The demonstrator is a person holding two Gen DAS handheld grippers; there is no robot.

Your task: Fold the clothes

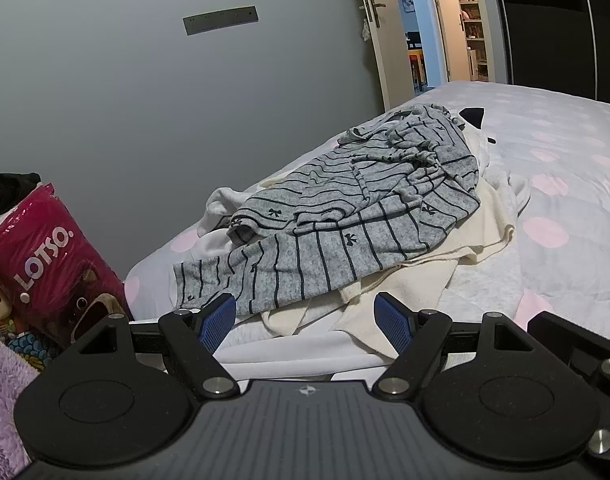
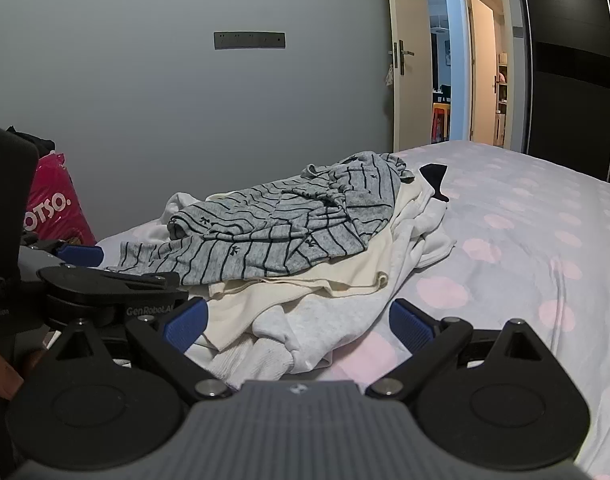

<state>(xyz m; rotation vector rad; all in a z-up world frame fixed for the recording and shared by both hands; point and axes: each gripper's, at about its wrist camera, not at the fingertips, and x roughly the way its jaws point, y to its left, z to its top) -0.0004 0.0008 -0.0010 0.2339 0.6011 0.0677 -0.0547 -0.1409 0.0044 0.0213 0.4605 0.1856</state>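
A heap of clothes lies on the bed. On top is a grey garment with dark stripes and small bows (image 1: 345, 216) (image 2: 281, 228), crumpled. Under it lie a cream garment (image 1: 437, 256) (image 2: 305, 292) and white garments (image 2: 337, 320). A dark piece (image 1: 473, 116) (image 2: 433, 176) pokes out at the far side. My left gripper (image 1: 305, 320) is open just short of the heap's near edge, holding nothing. My right gripper (image 2: 301, 324) is open over the white garment's near edge, also holding nothing. The left gripper's body (image 2: 105, 280) shows at the left of the right wrist view.
The bed cover (image 1: 565, 200) (image 2: 525, 260) is pale grey with pink dots and stretches to the right. A pink "LOTSO" bag (image 1: 53, 264) (image 2: 53, 208) stands at the left by the grey wall. An open doorway (image 1: 417, 40) (image 2: 449, 72) and dark wardrobe (image 2: 577, 60) lie beyond.
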